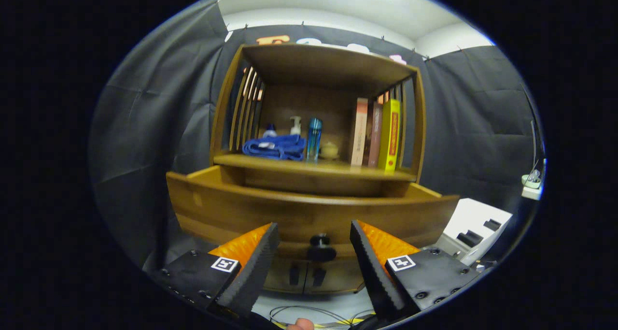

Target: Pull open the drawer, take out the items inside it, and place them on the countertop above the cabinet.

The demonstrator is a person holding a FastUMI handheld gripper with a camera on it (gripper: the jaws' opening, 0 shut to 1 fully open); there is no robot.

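Note:
A wooden cabinet stands ahead with its drawer pulled out toward me; the drawer's inside is hidden behind its front panel. A dark round knob sticks out of the drawer front. My gripper is open, its fingertips on either side of the knob and not touching it. The countertop above the drawer carries a blue cloth, a blue bottle, a white pump bottle and a small pale jar.
Three books stand upright at the countertop's right end under a wooden hutch with slatted sides. A white box sits to the right of the drawer. Cables lie on the floor below. Cabinet doors show beneath the drawer.

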